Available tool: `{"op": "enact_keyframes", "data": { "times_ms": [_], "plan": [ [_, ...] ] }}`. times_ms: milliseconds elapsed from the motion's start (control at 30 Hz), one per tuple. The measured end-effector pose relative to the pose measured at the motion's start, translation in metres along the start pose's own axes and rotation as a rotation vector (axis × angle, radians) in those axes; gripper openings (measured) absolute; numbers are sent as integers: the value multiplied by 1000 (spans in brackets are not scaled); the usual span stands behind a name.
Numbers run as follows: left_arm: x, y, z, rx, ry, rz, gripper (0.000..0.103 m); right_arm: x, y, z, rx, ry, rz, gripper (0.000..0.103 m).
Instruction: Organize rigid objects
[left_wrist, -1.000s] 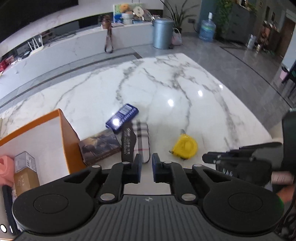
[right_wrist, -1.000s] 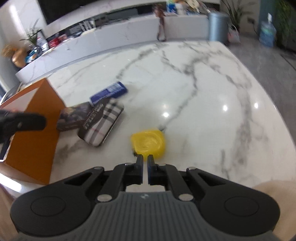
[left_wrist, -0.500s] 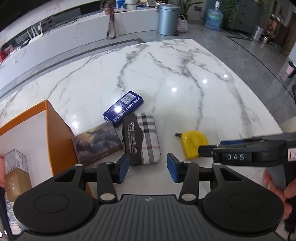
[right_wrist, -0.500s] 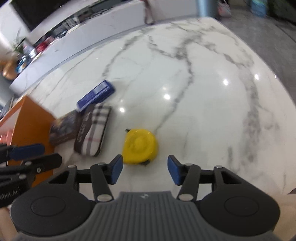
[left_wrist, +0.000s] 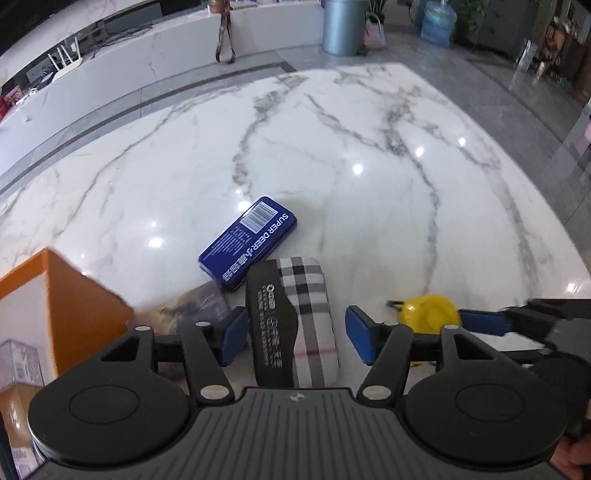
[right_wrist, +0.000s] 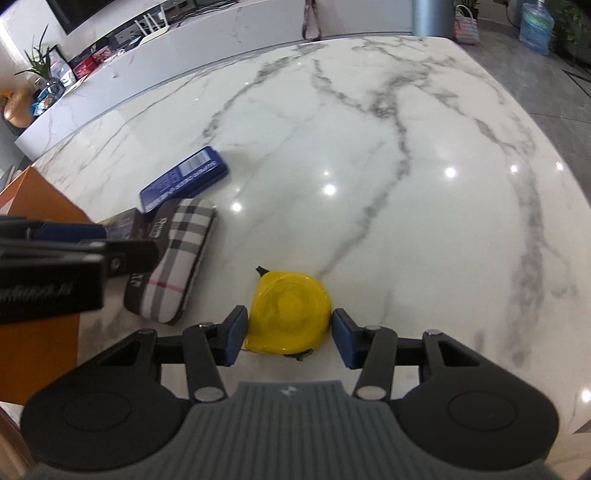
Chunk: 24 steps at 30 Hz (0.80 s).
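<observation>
two cases (left_wrist: 247, 243) (left_wrist: 299, 321) crowd the orange box (left_wrist: 85, 314).

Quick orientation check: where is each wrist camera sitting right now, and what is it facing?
Left wrist: on the left gripper, looking down at the plaid case between its opening jaws.
Right wrist: on the right gripper, jaws closing around the yellow tape measure.
Shared: the marble table, blue tin, orange box, each other's gripper.

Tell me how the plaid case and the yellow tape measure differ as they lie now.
The plaid case is long, checked white and black with a dark band; the yellow tape measure is round and plain yellow. The case leans on the blue tin; the tape measure lies alone. Both rest on the marble table, each between a gripper's blue pads.
</observation>
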<state>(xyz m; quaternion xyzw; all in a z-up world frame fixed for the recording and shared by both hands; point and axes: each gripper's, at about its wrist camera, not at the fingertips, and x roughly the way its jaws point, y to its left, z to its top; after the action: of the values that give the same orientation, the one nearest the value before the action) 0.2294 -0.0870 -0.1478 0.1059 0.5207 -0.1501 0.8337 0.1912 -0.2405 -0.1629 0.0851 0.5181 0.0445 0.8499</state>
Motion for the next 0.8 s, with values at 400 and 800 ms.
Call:
{"op": "enact_keyframes", "data": {
  "times_ms": [400,800],
  "plan": [
    [47,-13,14,17,141,105,80,4,-25,6,72,0,10,54],
    [46,-17,3,-19,127,107,72,4,-20,4,21,-15,-9,52]
  ]
}}
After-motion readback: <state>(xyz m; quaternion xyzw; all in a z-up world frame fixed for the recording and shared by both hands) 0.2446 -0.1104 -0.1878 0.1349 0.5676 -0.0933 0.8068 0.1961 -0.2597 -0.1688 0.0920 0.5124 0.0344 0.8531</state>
